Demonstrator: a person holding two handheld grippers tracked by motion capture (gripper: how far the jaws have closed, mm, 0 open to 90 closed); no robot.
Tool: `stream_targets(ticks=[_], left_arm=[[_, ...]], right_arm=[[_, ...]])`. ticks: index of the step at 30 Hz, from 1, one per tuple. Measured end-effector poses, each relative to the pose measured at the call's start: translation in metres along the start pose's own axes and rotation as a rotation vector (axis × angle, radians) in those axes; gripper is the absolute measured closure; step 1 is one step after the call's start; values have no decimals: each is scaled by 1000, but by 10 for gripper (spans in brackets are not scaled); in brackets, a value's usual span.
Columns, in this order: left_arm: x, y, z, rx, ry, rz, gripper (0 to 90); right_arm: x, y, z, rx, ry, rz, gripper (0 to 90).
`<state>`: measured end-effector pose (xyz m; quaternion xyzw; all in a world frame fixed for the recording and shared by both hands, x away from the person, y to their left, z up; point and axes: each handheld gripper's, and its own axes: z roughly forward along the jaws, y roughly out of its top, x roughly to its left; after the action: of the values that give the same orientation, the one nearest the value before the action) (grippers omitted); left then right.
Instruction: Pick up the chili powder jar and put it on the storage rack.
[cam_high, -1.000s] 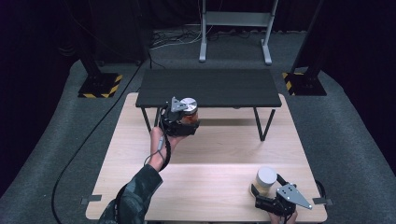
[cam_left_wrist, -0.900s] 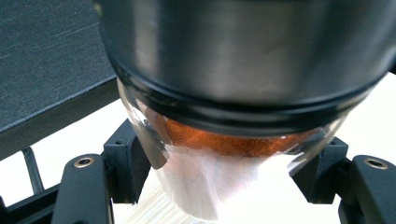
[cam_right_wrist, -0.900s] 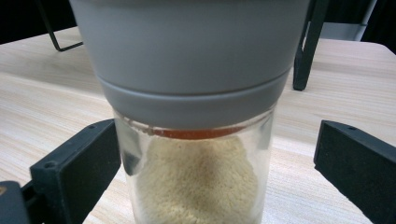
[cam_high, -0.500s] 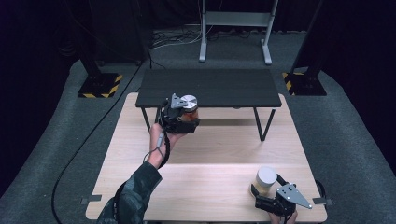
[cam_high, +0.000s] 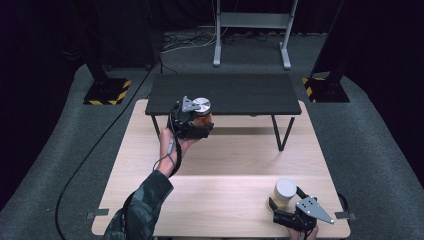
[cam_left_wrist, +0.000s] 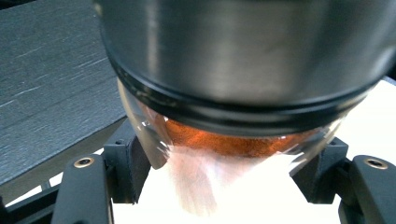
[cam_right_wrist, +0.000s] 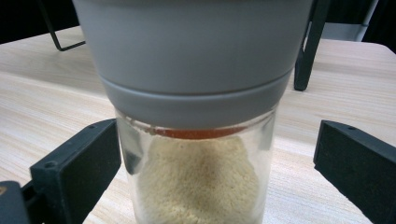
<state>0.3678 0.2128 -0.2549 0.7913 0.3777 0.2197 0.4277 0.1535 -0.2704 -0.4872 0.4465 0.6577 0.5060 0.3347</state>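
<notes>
I have the glass jar with the brushed-metal lid and orange-red powder inside (cam_high: 201, 114) clamped in my left gripper (cam_high: 192, 122), lifted clear of the light wooden table (cam_high: 225, 165) and hanging just in front of the near edge of the low black table (cam_high: 225, 92) that stands on it. In the left gripper view that jar (cam_left_wrist: 243, 93) looms right up against the lens, its glass body pinched between the two black jaws, the powder tipped toward the lid side. The holding hand (cam_high: 172, 145) comes up from a dark camouflage-patterned sleeve (cam_high: 142, 205), and the gripper's cable loops down past the wrist.

The second jar, a clear glass cylinder with a grey plastic lid and pale yellow granules (cam_high: 285, 194), stands upright on the wooden table near its front right corner. My right gripper (cam_high: 285, 210) sits low behind it. In the right gripper view the jar (cam_right_wrist: 196, 140) stands between the jaws; one pad is at the glass on the left of that view, the other stands plainly off it, so this grip is released. The two jars are well apart.
</notes>
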Motion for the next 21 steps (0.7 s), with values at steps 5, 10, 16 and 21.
stream_targets(ticks=[5,10,16,21], left_arm=[[0,2,-1,-7,4,-1,310],[-1,8,-3,-17,6,10,311],[-1,15,-5,-25,13,13,311],[-1,18,-5,-26,17,17,310]], right_arm=[[0,0,0,1,1,-1,0],[0,0,0,0,0,-2,0],[0,0,0,0,2,-3,0],[0,0,0,-1,2,-2,0]])
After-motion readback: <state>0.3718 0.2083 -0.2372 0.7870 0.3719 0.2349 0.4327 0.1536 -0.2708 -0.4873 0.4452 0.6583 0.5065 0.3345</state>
